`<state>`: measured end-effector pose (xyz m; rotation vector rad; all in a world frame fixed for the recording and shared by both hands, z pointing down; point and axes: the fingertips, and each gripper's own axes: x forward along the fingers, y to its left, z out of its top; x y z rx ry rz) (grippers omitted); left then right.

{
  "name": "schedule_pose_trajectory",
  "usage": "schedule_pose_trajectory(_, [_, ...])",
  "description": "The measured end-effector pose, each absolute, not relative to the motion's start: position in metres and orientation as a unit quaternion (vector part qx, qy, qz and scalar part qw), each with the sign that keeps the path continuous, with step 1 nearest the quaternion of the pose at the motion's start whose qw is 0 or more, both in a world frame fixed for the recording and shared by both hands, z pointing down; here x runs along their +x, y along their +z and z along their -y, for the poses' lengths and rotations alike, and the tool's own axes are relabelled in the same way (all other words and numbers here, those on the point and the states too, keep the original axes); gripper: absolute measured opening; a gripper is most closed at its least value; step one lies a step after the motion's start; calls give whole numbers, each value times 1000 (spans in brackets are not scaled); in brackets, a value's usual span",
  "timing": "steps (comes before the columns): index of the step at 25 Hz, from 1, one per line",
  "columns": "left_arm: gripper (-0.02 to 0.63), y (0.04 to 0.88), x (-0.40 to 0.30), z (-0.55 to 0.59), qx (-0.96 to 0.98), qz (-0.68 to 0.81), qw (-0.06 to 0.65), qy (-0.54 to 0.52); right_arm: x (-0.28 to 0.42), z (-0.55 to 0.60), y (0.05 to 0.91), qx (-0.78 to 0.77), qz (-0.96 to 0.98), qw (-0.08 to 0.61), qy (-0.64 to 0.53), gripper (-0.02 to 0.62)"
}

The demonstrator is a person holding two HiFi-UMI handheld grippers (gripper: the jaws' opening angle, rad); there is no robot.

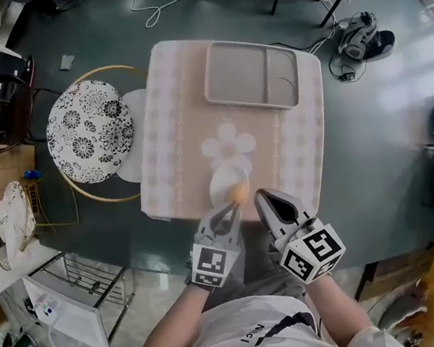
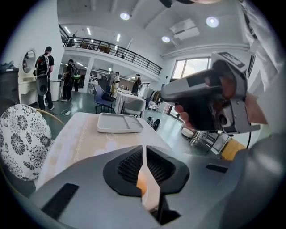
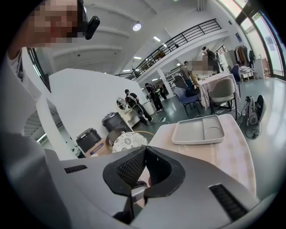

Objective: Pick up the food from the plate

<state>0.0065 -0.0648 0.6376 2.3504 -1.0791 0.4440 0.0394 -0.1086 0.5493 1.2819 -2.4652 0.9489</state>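
Observation:
A small white plate (image 1: 224,182) sits on the flowered cloth near the table's front edge, with an orange piece of food (image 1: 240,194) on its near side. My left gripper (image 1: 235,204) is shut, its tips right at the food. In the left gripper view the jaws (image 2: 143,148) meet at the tip, and the orange food (image 2: 140,184) and white plate show through the slit below them. Whether the tips pinch the food I cannot tell. My right gripper (image 1: 260,195) hovers beside the plate's right edge, shut (image 3: 144,150) with nothing in it.
A grey divided tray (image 1: 250,74) lies at the table's far end. A stool with a black-and-white patterned cushion (image 1: 90,131) stands at the left. Cables and gear (image 1: 357,37) lie on the floor at the far right. People stand in the distance.

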Motion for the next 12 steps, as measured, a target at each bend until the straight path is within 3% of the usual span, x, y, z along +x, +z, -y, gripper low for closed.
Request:
schedule_pose_trajectory(2, [21,648,8,69,865,396,257,169,39,113,558,433,835,102,323,15])
schedule_pose_trajectory(7, [150,671,17,75,869,384,249,187,48,122,578,445,823,98,338,15])
schedule_pose_trajectory(12, [223,696,22,78,872,378,239,200,56,128,589,456,817,89,343,15])
